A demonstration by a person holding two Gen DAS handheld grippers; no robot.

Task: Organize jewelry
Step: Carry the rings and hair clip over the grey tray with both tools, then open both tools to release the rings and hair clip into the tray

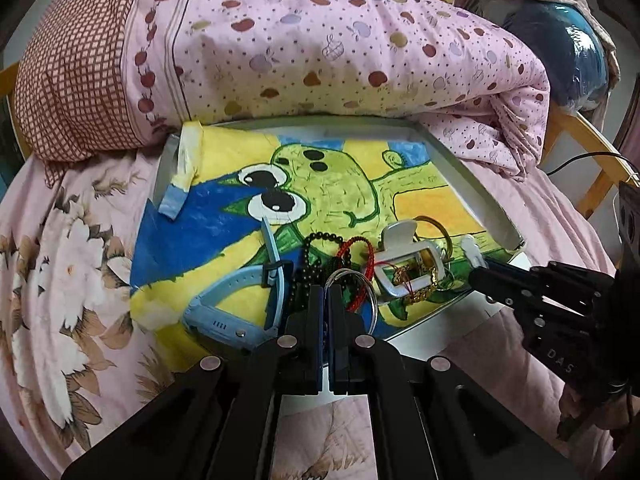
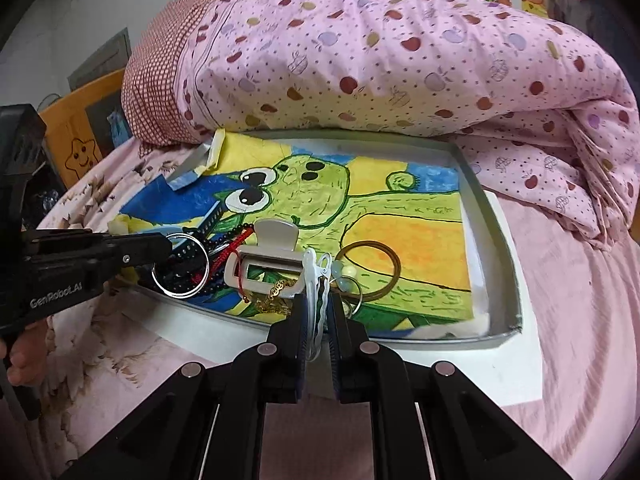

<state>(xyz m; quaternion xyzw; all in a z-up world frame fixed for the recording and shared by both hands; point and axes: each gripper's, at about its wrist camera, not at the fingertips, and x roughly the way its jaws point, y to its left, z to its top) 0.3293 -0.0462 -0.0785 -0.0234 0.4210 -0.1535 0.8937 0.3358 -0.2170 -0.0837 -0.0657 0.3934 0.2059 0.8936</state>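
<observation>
1. Jewelry lies heaped near the front edge of a shallow white tray point(image 2: 500, 264) lined with a painted paper showing a green cartoon creature on yellow and blue point(image 1: 320, 184); the tray sits on a pink bed in front of a folded pink quilt printed with apples point(image 1: 320, 40).

2. The left gripper point(image 1: 327, 292) has its jaws pressed together on a thin silver wire ring point(image 2: 182, 265), pinched at its rim. In the right wrist view the ring hangs from the fingertips over a black bead bracelet point(image 1: 316, 248) and a red cord bracelet point(image 1: 358, 258).

3. The right gripper point(image 2: 318, 300) is clamped on a white plastic duckbill hair clip point(image 2: 316, 280), which stands upright between the pads with its prongs poking out above them.

4. Just beyond the right gripper's tips lies a white rectangular claw hair clip point(image 2: 268, 264), with a gold chain point(image 2: 276, 296) tangled under its near side.

5. To the right of the duckbill clip rests a thin brown hoop bangle point(image 2: 370, 270), flat on the paper, with a small pale bead charm on a ring point(image 2: 344, 274) touching its near-left edge.

6. A light blue child's smartwatch with a plastic strap point(image 1: 240, 300) lies left of the left gripper, just beside the bead bracelet.

7. Both grippers meet the pile from the near side, the left at its left end and the right towards its right end.
</observation>
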